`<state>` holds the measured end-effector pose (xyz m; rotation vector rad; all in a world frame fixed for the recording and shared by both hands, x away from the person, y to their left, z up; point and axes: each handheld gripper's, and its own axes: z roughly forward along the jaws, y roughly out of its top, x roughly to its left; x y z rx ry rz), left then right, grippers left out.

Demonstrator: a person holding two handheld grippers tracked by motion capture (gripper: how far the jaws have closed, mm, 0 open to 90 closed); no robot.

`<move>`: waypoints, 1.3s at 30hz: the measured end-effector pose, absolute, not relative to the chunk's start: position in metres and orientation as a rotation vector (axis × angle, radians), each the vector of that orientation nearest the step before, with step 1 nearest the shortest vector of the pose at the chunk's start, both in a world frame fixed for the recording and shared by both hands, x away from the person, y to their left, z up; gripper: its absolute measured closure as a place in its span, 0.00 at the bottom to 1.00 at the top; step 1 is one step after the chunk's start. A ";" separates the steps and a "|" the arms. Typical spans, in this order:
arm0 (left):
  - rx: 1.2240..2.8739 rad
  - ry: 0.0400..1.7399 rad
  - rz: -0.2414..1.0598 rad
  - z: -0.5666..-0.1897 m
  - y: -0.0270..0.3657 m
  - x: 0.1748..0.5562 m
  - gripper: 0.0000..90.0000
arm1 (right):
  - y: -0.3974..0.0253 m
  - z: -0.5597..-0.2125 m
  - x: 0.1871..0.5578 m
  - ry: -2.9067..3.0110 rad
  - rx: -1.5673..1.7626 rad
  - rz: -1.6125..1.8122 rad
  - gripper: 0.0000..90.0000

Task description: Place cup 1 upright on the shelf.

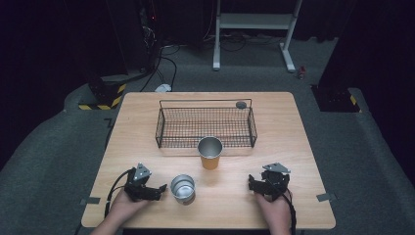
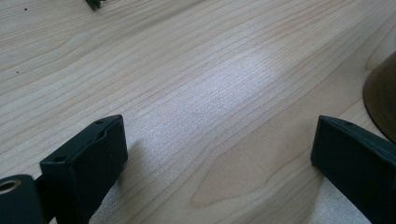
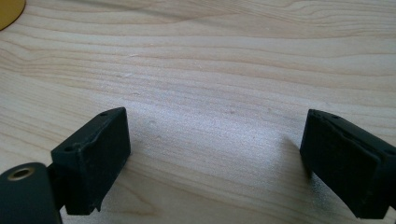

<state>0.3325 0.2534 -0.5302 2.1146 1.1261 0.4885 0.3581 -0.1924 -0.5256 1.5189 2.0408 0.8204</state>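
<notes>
Resting low left of the high view: left gripper (image 1: pixel 159 188), jaws spread wide, nothing held | silver steel cup (image 1: pixel 182 189) stood upright just beside its tips | right gripper (image 1: pixel 255 184) low right, jaws likewise wide, empty | orange cup (image 1: pixel 210 152) at centre, before wire basket (image 1: pixel 205 126) | wooden table (image 1: pixel 274 127).

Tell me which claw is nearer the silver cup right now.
Left. The left claw sits just beside the silver cup, on its left; the right claw rests well off to the cup's right.
</notes>
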 end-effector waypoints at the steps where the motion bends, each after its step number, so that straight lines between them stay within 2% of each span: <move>1: 2.115 1.126 0.488 -0.530 0.253 0.333 0.04 | -0.192 -0.526 0.358 2.041 1.519 0.820 0.09; 31: 2.108 1.142 0.490 -0.530 0.255 0.331 0.05 | -0.181 -0.518 0.356 2.079 1.424 0.822 0.11; 39: 2.108 1.165 0.492 -0.527 0.266 0.333 0.12 | -0.167 -0.508 0.354 2.093 1.368 0.893 0.11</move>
